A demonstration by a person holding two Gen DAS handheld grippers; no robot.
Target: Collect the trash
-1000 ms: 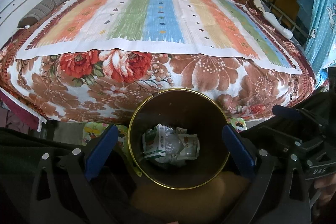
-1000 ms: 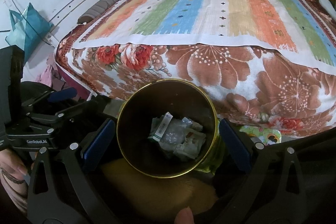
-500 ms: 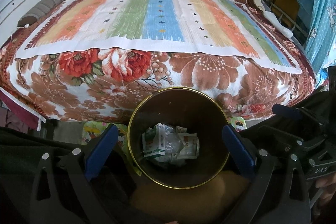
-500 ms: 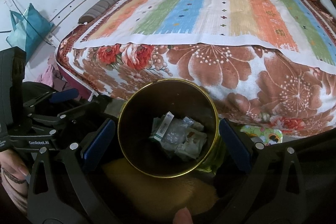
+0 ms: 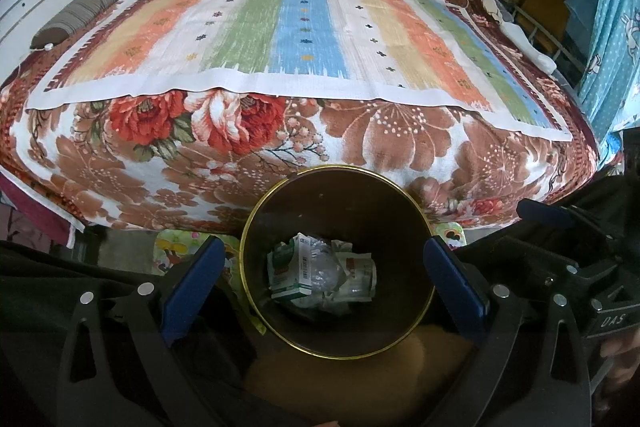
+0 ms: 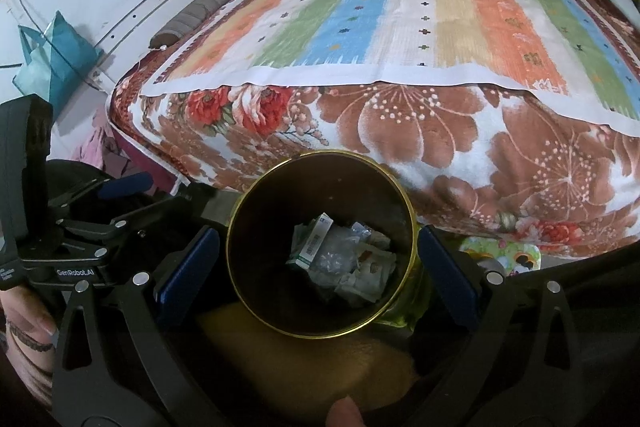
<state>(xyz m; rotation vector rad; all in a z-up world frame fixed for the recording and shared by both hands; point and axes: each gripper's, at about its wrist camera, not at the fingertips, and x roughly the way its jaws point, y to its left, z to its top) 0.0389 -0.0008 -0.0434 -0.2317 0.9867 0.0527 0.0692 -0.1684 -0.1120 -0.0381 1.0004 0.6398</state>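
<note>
A dark round bin with a gold rim point(image 5: 338, 354) point(image 6: 320, 331) stands on the floor at the foot of the bed. Inside lies the trash point(image 5: 320, 273) point(image 6: 340, 261): small green-and-white boxes, crumpled clear plastic and torn wrappers. My left gripper point(image 5: 324, 277) hovers above the bin, open, its blue pads wide on either side of the rim and holding nothing. My right gripper point(image 6: 318, 267) hangs over the same bin, open and empty too. Each wrist view catches the other gripper at its edge.
A bed with a floral blanket point(image 5: 240, 163) and a striped mat point(image 5: 304, 27) point(image 6: 400, 19) fills the space behind the bin. A colourful floor mat point(image 5: 176, 251) lies under the bed's edge. Blue cloth point(image 5: 612, 39) hangs at right; a teal bag point(image 6: 56, 63) leans on the left wall.
Almost nothing has moved; both grippers stay open over the bin, with only a slight drift of the views.
</note>
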